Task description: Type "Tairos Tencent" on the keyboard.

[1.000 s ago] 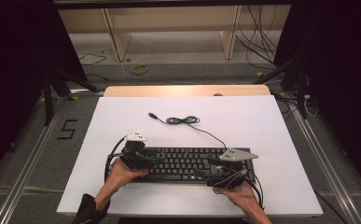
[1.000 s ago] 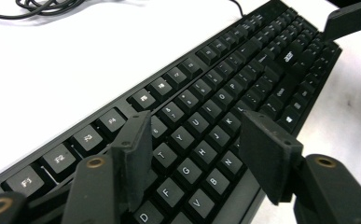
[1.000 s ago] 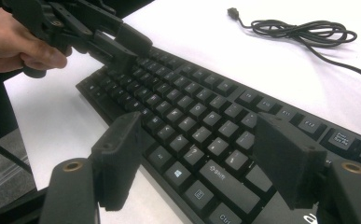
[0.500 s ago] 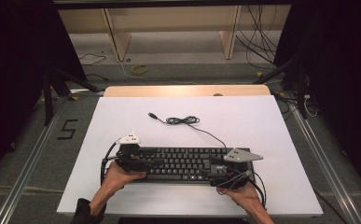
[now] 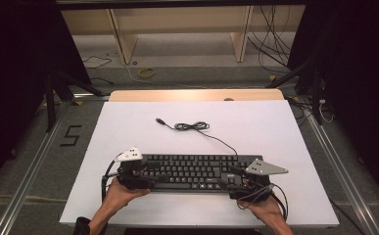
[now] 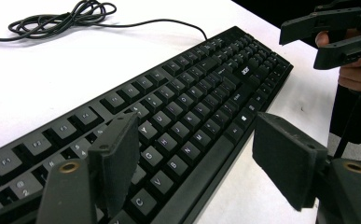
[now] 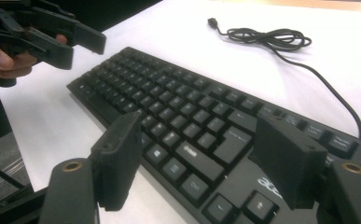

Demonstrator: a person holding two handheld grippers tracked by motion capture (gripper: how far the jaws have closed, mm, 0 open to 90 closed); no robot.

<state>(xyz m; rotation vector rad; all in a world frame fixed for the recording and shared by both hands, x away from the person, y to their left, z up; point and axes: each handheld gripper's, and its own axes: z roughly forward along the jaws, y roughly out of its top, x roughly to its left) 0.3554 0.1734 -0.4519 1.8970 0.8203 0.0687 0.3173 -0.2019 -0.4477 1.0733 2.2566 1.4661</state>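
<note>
The keyboard (image 5: pixel 192 172) lies between the left gripper (image 5: pixel 150 172) and right gripper (image 5: pixel 233 177).

We've got both forearms coming in from the bottom of the high view, one gripper per hand. Left gripper (image 5: pixel 150 177) sits low, pointing right; its jaws have just been opening and stand wide apart w/ nothing pinched. Right gripper (image 5: pixel 233 177) points left, jaws also spread wide, nothing clamped. Grippers face each other, well apart.
</note>
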